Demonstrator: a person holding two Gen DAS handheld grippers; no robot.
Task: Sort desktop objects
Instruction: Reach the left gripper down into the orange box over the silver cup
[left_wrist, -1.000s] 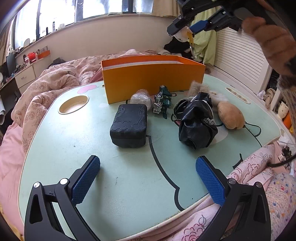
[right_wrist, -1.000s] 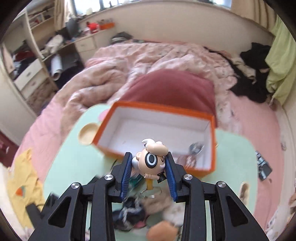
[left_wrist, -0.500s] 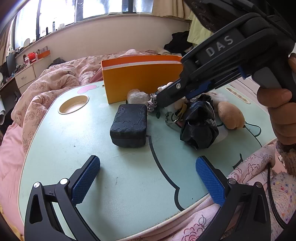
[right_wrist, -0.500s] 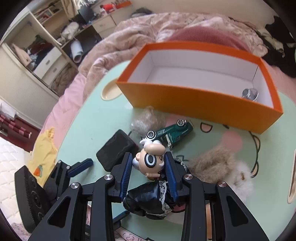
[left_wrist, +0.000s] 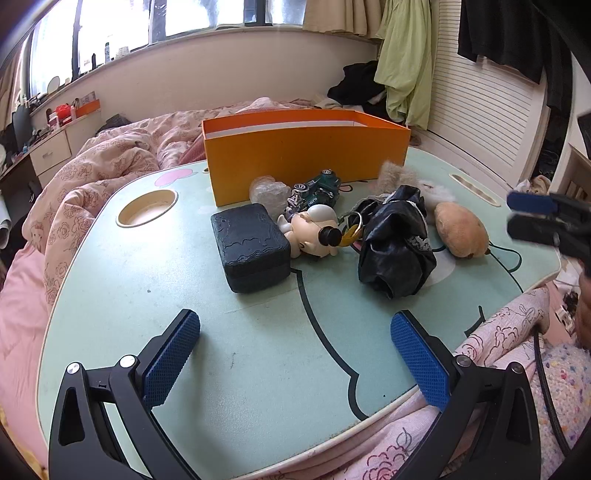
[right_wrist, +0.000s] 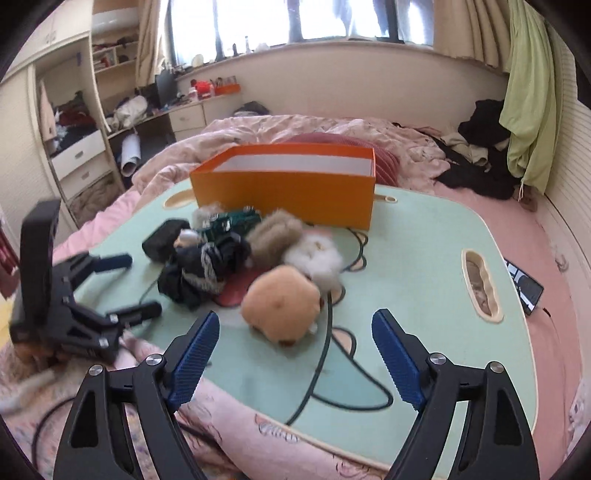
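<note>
Orange box (left_wrist: 306, 162) at upper centre of the counter (left_wrist: 258, 350) — interior hidden. Figurine (left_wrist: 314, 234), earlier gripped, now lies beside the black case (left_wrist: 251, 251); right tool (right_wrist: 291, 354) just opened wide, empty — left tool (left_wrist: 295, 354) wide.

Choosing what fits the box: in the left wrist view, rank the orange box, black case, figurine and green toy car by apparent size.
1. orange box
2. black case
3. figurine
4. green toy car, though it lies farther back, so this is unsure.
</note>
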